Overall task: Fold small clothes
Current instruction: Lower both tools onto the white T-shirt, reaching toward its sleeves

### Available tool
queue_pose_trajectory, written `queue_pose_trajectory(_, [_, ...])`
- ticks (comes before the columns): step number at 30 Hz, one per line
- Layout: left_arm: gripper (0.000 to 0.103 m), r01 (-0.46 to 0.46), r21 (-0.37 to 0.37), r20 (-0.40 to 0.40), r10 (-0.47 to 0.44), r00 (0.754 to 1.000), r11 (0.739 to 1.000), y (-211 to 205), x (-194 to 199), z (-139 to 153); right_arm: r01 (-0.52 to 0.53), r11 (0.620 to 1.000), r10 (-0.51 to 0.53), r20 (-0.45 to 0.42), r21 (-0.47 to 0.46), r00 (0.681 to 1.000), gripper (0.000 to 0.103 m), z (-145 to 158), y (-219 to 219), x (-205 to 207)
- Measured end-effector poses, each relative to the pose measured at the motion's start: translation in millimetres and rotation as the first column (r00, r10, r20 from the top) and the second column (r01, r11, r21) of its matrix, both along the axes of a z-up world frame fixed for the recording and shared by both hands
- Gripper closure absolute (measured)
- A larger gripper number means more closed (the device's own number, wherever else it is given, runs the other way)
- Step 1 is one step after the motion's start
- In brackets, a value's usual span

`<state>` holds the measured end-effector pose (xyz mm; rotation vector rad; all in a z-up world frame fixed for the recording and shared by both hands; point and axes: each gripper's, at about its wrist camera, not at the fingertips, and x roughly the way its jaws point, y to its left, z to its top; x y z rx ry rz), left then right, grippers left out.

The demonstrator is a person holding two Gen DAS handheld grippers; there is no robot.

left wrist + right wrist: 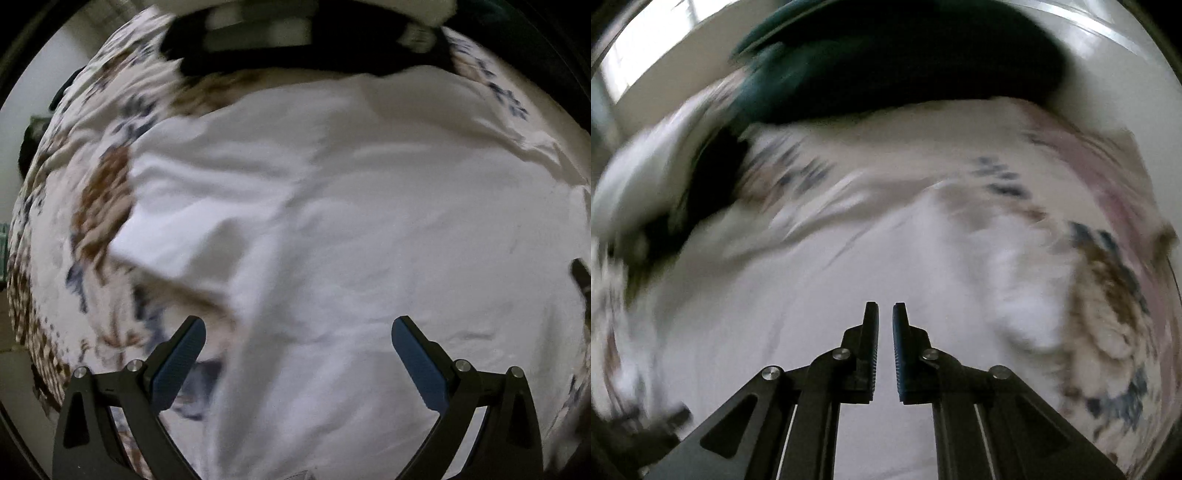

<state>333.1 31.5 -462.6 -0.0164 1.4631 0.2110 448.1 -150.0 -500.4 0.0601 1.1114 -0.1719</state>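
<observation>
Floral bedsheet (99, 206), white garment (332, 229) beneath left gripper (297, 354)

One white garment (332, 221), one floral sheet (99, 206), one dark garment (295, 51), two tools (297, 334)

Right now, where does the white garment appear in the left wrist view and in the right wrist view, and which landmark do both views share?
Left wrist view: the white garment fills the centre and right, lying on the patterned bedsheet.
Right wrist view: the white garment fills the lower centre, blurred, ahead of the gripper.
Shared landmark: the patterned bedsheet, with brown and blue prints, shows left of the garment in the left wrist view and right of it in the right wrist view.
</observation>
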Motion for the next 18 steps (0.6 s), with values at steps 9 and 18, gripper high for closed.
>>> queue_pose_trajectory(9, [0.0, -0.084, 0.02, 0.01, 0.084, 0.996, 0.996, 79.7, -52.9, 3.9, 0.135, 0.984, -0.142, -0.046, -0.119, 0.989, 0.048, 22.6, -17.0, -40.3])
queue_pose_trajectory(18, [0.0, -0.048, 0.0, 0.033, 0.048, 0.998, 0.999, 61.4, -15.8, -13.5, 0.044, 0.823, -0.131, -0.114, -0.566, 0.985, 0.084, -35.4, -67.4, 5.3])
